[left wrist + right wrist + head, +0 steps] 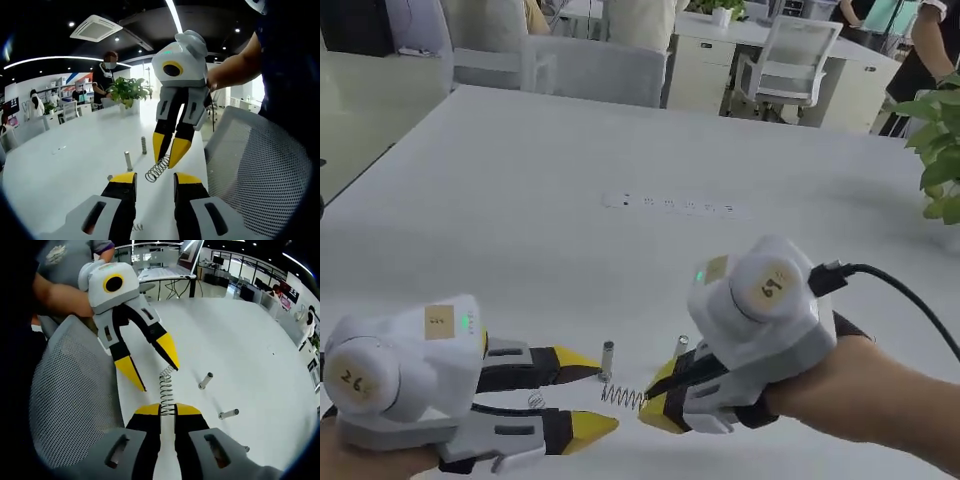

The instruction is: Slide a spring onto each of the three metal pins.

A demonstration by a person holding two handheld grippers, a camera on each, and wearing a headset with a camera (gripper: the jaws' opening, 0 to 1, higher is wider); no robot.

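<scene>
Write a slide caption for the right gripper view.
Right gripper holds a spring before the open left gripper, near two pins.

- Spring (623,397): between left gripper (609,398) and right gripper (653,404), clamped in the latter.
- Left pin (608,358), right pin (682,345): upright on table (620,150), just behind the spring.
- Plant (940,150): far right.

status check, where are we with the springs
Copy: right claw shut on a spring, free end at the open left claw. Two pins upright nearby. Nothing blocking.

White table (520,190), socket strip (670,204) set flush at frame centre. Lower centre: left pin (608,358) and right pin (683,345), both upright. A small spring (535,402) lies lower left of them.
</scene>
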